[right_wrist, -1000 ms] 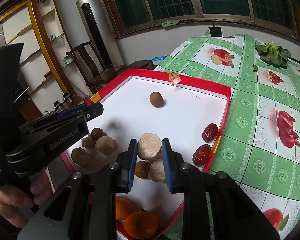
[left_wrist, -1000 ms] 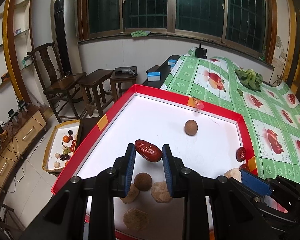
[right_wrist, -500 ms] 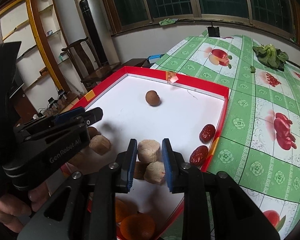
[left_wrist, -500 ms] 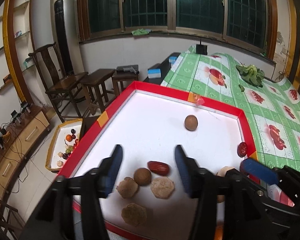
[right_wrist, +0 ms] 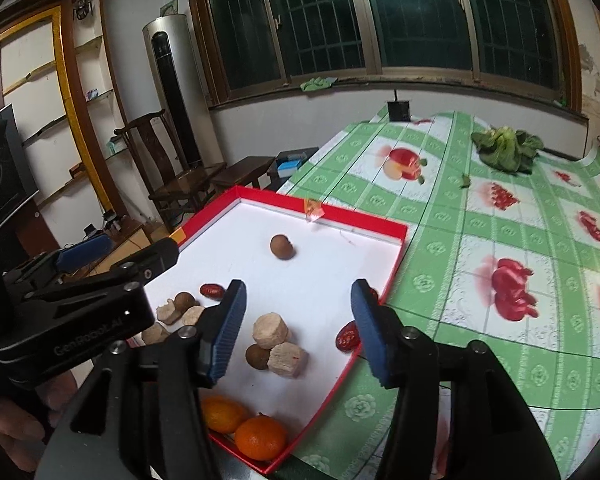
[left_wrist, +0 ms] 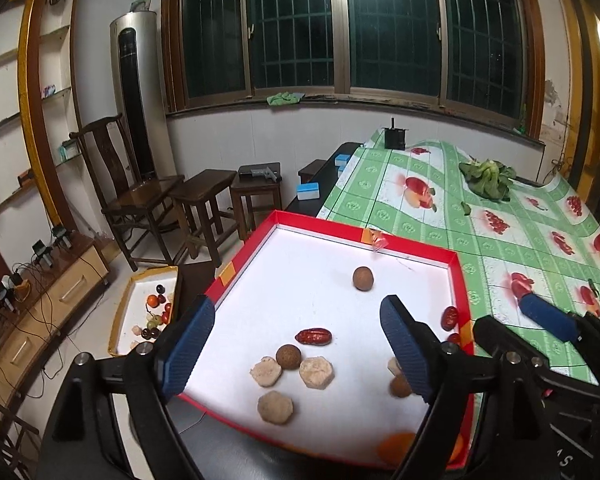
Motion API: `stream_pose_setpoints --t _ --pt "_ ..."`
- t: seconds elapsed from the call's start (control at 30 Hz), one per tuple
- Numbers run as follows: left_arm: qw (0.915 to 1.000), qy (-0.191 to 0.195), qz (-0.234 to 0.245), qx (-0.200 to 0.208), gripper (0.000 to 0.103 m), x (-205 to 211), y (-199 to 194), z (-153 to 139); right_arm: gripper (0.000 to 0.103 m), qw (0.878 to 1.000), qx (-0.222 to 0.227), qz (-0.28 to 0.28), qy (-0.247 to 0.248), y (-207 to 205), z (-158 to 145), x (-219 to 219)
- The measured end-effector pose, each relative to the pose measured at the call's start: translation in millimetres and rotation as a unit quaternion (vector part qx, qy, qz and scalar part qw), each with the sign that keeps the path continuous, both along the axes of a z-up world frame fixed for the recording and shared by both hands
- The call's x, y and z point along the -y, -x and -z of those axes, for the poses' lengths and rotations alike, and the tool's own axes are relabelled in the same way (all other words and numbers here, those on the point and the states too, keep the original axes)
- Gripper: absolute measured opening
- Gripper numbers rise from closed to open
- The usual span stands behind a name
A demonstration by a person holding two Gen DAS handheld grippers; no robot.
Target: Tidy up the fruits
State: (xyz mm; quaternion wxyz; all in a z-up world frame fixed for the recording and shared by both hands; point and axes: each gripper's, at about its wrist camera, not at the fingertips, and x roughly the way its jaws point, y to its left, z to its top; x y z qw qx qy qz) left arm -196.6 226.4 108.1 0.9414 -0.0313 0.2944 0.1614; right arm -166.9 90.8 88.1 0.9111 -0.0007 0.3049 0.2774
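Observation:
A red-rimmed white tray (left_wrist: 458, 276) (right_wrist: 396, 242) holds the fruit. My left gripper (left_wrist: 296, 346) is open and empty above a red date (left_wrist: 313, 336), a brown longan (left_wrist: 288, 356) and several beige cakes (left_wrist: 316, 372). My right gripper (right_wrist: 298, 332) is open and empty above a stack of two beige cakes (right_wrist: 271, 330) and a longan (right_wrist: 257, 357). A lone longan (left_wrist: 363, 279) (right_wrist: 281, 246) lies mid-tray. Red dates (right_wrist: 347, 336) lie by the right rim. Two oranges (right_wrist: 260, 438) sit in the near corner.
The tray sits on a table with a green fruit-print cloth (right_wrist: 500, 280). Leafy greens (right_wrist: 506, 148) lie at the far end. A yellow box of small fruits (left_wrist: 150, 314) stands on the floor to the left, near stools (left_wrist: 208, 188) and a chair.
My left gripper opened and dropped the red date into the tray beside the longan, then rose. My right gripper opened, left the beige cake on the stack, and pulled back.

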Motion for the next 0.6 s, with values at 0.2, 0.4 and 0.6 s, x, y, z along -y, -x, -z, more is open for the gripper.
stream_pose_setpoints --t 0.2,0.4,0.6 --pt "0.9996 -0.015 -0.010 0.023 0.103 9 16 -18 0.068 0.999 0.035 0.014 -0.004 19 -22 14" --pt "0.9994 -0.013 -0.014 0.027 0.103 9 22 -28 0.081 0.997 0.070 0.030 -0.013 37 -37 24" --pt "0.9998 -0.006 -0.013 0.017 0.103 8 24 -26 0.090 0.994 0.098 0.037 -0.009 49 -47 26"
